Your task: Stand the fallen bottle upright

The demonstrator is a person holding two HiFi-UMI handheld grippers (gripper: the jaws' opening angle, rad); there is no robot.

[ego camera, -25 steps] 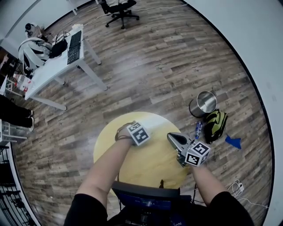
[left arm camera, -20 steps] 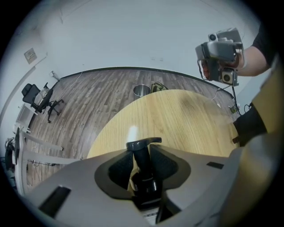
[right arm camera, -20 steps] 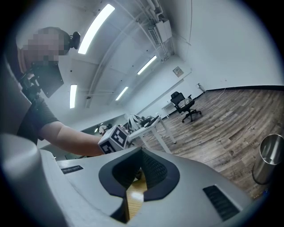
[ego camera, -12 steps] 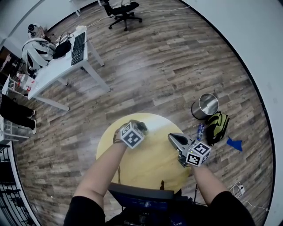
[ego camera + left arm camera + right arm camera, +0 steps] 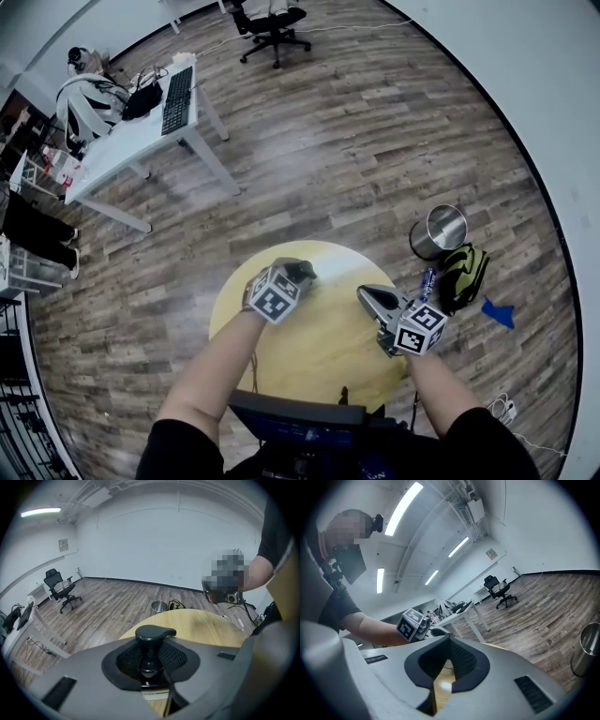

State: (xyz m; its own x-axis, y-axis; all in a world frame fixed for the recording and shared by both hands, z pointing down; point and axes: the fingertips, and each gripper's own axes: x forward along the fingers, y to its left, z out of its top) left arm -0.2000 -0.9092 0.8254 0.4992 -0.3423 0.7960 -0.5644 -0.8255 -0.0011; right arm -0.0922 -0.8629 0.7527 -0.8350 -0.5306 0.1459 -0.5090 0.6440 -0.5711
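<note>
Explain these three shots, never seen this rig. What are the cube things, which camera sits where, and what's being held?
There is no robot here. A person holds a hand-held claw in each hand, and the cubes with square markers are part of those tools. The top-down picture comes from a camera on the person's head and looks down at a round yellow table. In it the left claw is on the left and the right claw on the right. The other two pictures come from a camera riding on each claw, looking along its jaws. The left one shows its jaws shut on a pump bottle, just under the dark pump head, with the body hidden. The right claw's jaws are together with nothing between them. On the floor beside the table are a metal bin, a green bag and a small plastic bottle.
</note>
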